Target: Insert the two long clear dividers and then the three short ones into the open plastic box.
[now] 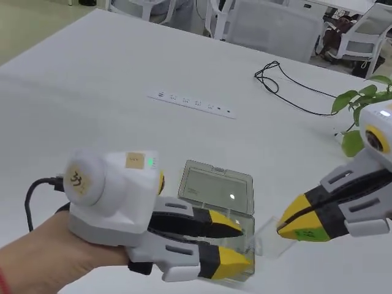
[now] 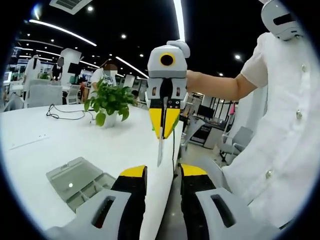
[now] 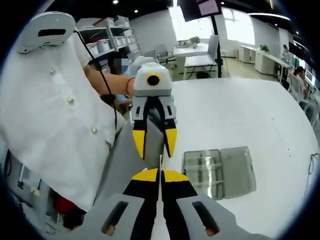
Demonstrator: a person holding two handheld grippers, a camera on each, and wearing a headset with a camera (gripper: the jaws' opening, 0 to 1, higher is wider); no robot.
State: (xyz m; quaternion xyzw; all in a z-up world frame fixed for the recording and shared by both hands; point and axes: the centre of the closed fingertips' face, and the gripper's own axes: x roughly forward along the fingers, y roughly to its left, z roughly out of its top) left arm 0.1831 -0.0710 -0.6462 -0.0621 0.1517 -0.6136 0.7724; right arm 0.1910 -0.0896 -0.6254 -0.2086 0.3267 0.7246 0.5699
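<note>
Beside the part-divided box (image 1: 215, 188), right hand-held gripper (image 1: 288, 228) clamps divider (image 1: 270, 242), left hand-held gripper (image 1: 241, 242) gapes.

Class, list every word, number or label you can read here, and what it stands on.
"33", handwritten, second digit uncertain: on the left gripper's rear.
Writing on the green sticker at the right gripper's tip: too blurred to read.
Marks on the power strip: too small to read.

Headset looking down close on my table (image 1: 122, 73), my gripper views facing each other, all sharing the plastic box (image 1: 217, 190).
</note>
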